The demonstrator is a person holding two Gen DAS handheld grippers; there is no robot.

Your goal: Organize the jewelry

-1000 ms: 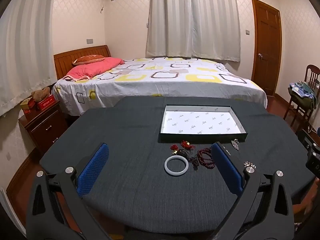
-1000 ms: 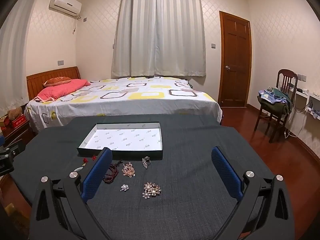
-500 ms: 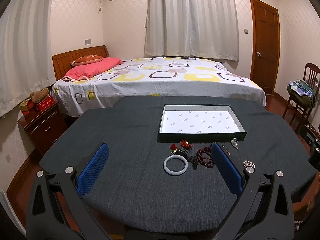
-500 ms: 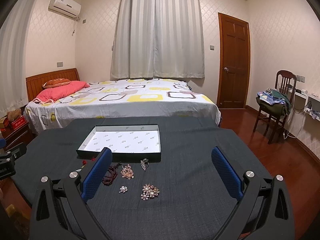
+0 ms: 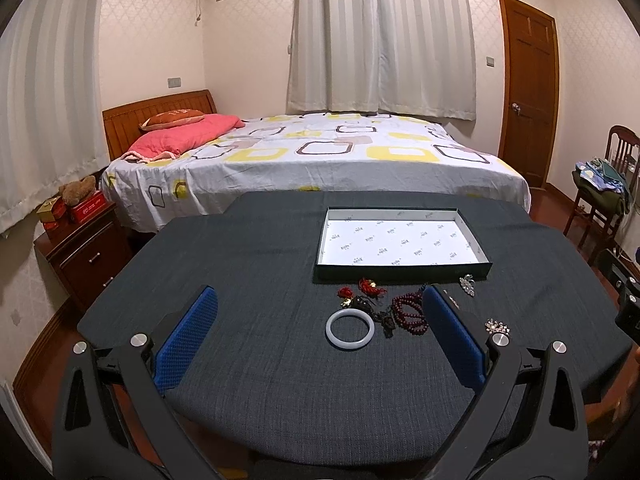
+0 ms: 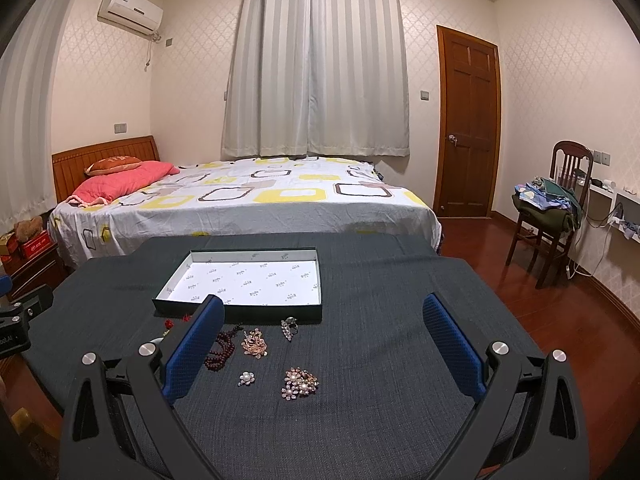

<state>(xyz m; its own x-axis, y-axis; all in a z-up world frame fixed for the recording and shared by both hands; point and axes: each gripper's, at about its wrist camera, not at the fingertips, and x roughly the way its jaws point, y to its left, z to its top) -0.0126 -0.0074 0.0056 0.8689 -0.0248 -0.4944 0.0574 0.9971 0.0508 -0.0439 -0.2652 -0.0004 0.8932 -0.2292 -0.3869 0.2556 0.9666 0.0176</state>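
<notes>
Both grippers, left (image 5: 320, 312) and right (image 6: 320, 320), hung wide apart and held nothing above a dark table (image 5: 240, 272). Jewelry lay just before a shallow box (image 5: 404, 240): white bangle (image 5: 350, 328), red beads (image 5: 410, 314), brooches (image 6: 301, 383).

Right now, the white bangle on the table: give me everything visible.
The white bangle is a plain closed ring, smooth and milky, jade-like or glassy. It lies flat on the dark cloth table, in front of the tray and left of the dark red beads. A dark charm sits at its right edge; contact unclear. Neither gripper touches it.
</notes>
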